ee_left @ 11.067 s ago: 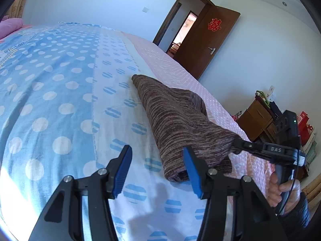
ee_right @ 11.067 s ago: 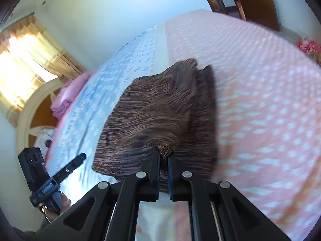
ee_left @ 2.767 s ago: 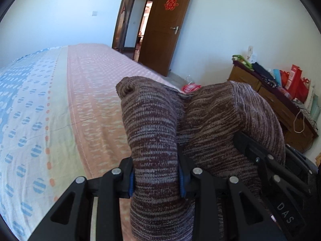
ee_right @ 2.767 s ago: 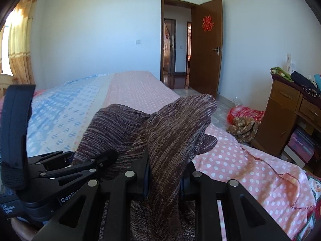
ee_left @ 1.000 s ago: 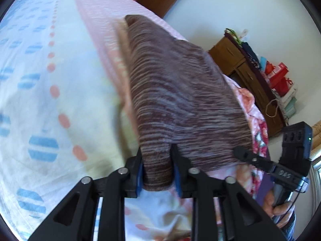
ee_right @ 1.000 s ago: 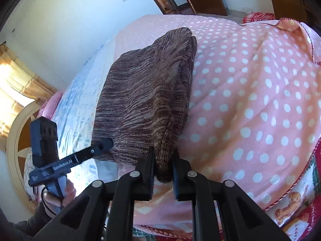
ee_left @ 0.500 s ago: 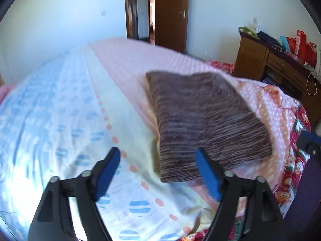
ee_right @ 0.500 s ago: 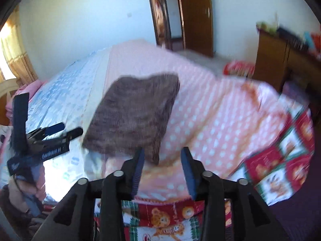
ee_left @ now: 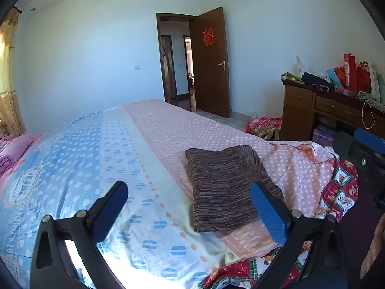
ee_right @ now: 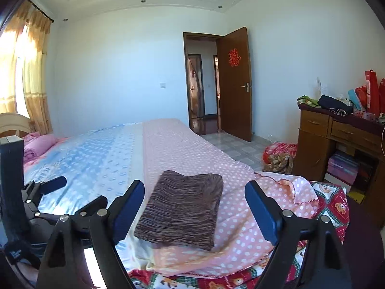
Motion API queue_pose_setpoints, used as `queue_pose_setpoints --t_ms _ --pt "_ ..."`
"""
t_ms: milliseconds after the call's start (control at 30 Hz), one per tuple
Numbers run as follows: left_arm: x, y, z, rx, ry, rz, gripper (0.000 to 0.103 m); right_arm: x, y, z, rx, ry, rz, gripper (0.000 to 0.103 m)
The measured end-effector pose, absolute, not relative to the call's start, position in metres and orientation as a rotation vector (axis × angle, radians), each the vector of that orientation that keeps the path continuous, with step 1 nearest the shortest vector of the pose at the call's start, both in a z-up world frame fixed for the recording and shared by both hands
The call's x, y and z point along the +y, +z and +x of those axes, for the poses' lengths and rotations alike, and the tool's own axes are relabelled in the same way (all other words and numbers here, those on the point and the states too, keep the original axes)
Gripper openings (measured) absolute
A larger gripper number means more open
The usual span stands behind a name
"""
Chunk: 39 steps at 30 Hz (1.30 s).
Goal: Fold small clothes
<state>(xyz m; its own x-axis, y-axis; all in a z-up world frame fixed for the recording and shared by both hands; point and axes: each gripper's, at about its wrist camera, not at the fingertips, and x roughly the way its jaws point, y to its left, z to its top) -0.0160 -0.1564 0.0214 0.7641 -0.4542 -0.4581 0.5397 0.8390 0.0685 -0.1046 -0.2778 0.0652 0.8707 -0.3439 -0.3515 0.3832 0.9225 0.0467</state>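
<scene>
A brown striped knit garment (ee_left: pixel 228 187) lies folded into a flat rectangle on the pink dotted sheet near the foot of the bed (ee_left: pixel 168 134). It also shows in the right wrist view (ee_right: pixel 185 204). My left gripper (ee_left: pixel 190 212) is open and empty, held back from the garment and above the bed's edge. My right gripper (ee_right: pixel 195 207) is open and empty, also drawn back, with the garment seen between its blue pads. The left gripper's body shows at the left of the right wrist view (ee_right: pixel 36 200).
The bed has a blue dotted sheet (ee_left: pixel 60 163) on the left and pink pillows (ee_right: pixel 38 144) at the head. A wooden dresser (ee_right: pixel 336 139) with bags stands at the right. A red bundle (ee_right: pixel 279 155) lies on the floor. A brown door (ee_right: pixel 238 84) stands open.
Both grippers let go of the folded garment, opened wide and pulled back and up from the bed. The garment stays flat on the pink sheet.
</scene>
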Motion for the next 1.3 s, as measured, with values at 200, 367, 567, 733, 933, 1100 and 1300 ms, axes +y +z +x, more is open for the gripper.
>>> queue_pose_setpoints --t_ms 200,367,567,733,933,1100,1300 --pt "-0.156 0.024 -0.031 0.431 -0.523 0.191 0.103 -0.270 0.070 -0.108 0.333 -0.392 0.079 0.086" --pt "-0.153 0.026 -0.033 0.409 -0.495 0.170 0.103 -0.274 0.070 -0.112 0.319 -0.441 0.087 0.086" --pt "-0.155 0.026 -0.037 0.398 -0.494 0.194 0.103 -0.286 0.065 -0.115 0.324 -0.472 0.141 0.086" --pt "-0.155 0.026 -0.037 0.406 -0.508 0.199 0.103 -0.286 0.064 -0.115 0.325 -0.472 0.150 0.086" --pt "-0.156 0.026 -0.038 0.405 -0.503 0.214 0.103 -0.282 0.062 -0.113 0.336 -0.464 0.139 0.086" --pt "-0.157 0.026 -0.039 0.402 -0.501 0.222 0.103 -0.282 0.061 -0.111 0.342 -0.461 0.137 0.086" --pt "-0.157 0.025 -0.039 0.404 -0.500 0.227 0.103 -0.282 0.060 -0.110 0.338 -0.468 0.143 0.086"
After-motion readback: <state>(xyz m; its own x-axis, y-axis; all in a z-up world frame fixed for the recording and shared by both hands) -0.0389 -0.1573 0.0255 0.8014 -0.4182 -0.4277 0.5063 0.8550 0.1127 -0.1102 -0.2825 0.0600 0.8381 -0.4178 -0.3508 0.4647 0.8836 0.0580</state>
